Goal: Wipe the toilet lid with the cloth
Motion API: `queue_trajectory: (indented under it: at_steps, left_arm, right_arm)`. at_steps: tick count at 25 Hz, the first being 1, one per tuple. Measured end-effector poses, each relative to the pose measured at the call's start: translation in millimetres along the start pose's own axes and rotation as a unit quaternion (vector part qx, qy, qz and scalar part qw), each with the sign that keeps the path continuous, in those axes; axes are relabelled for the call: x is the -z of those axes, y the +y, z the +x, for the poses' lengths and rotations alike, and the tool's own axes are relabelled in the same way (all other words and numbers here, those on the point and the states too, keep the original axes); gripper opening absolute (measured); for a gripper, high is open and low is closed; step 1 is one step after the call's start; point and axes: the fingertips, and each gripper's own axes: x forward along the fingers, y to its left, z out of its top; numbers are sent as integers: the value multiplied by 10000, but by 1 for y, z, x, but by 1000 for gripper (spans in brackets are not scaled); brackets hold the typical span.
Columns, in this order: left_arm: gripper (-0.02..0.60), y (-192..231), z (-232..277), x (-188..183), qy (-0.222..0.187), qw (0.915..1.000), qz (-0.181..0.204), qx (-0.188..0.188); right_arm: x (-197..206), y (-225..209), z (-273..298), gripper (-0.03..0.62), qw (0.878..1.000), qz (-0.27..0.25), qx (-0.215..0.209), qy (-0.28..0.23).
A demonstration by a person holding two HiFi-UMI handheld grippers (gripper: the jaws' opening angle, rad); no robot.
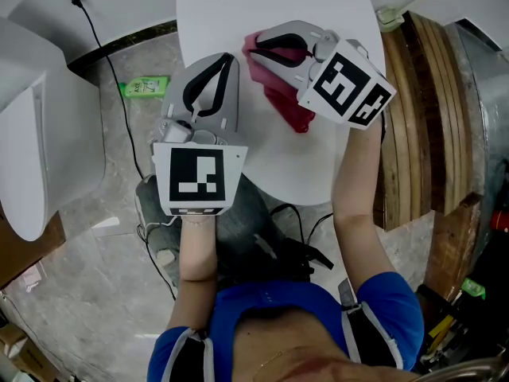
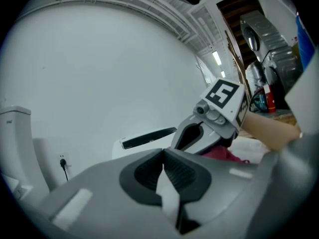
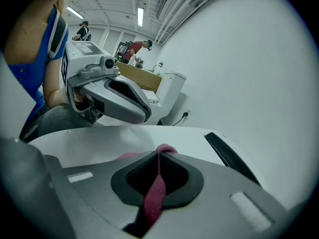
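Wine-red fabric cloth [image 1: 288, 106] lies bunched on the smooth white oval toilet lid [image 1: 238, 14] at the upper centre of the head view, with one fold pinched in the right tongs [image 1: 251, 48]. Just to their left, the left tongs [image 1: 230, 57] are above the lid's left edge, pressed together with nothing between them.

Large indoor hall or workshop with a mock bathroom: toilet lid [image 1: 318, 157], second toilet [image 1: 32, 134] beside it, marble-look floor [image 1: 103, 293], stacked wooden boards [image 1: 421, 118], high ceiling with strip lights [image 3: 140, 16], cardboard box [image 3: 139, 76], people behind.
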Motion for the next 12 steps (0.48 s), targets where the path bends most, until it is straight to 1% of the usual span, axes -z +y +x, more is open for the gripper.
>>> queue_trajectory:
  at_steps: [4, 9, 12]
  left_arm:
    - [3, 2, -1, 3, 63, 10000, -12, 6]
    - [3, 5, -1, 3, 31, 10000, -43, 29]
    - [3, 3, -1, 2, 74, 10000, 20, 24]
  right_arm:
    - [2, -1, 0, 9, 9999, 122, 25, 66]
    - [8, -6, -3, 10, 9996, 220, 67, 141]
    - [14, -8, -9, 11, 9995, 278, 92, 154]
